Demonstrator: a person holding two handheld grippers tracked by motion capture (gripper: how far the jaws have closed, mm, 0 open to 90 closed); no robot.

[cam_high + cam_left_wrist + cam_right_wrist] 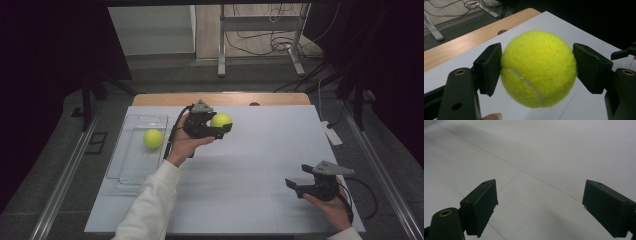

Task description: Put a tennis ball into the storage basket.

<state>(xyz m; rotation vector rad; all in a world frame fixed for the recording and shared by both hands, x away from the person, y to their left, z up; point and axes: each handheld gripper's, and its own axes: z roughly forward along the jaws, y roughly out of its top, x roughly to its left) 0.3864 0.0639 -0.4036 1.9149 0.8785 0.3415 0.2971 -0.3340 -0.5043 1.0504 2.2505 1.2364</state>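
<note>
My left gripper [224, 125] is shut on a yellow tennis ball [220, 120], held above the middle of the white table top [260, 150]. In the left gripper view the ball [538, 68] sits squeezed between both black pads [489, 68], off the table. A second tennis ball [153, 138] lies in the clear plastic tray [131, 170] at the left. My right gripper [293, 186] rests low at the near right, jaws wide apart. In the right gripper view, nothing but bare table lies between its pads [480, 206].
A strip of wooden table edge [220, 98] runs along the far side. A white remote-like object [332, 135] lies at the table's right edge. Metal frame legs [221, 40] and cables lie on the floor beyond.
</note>
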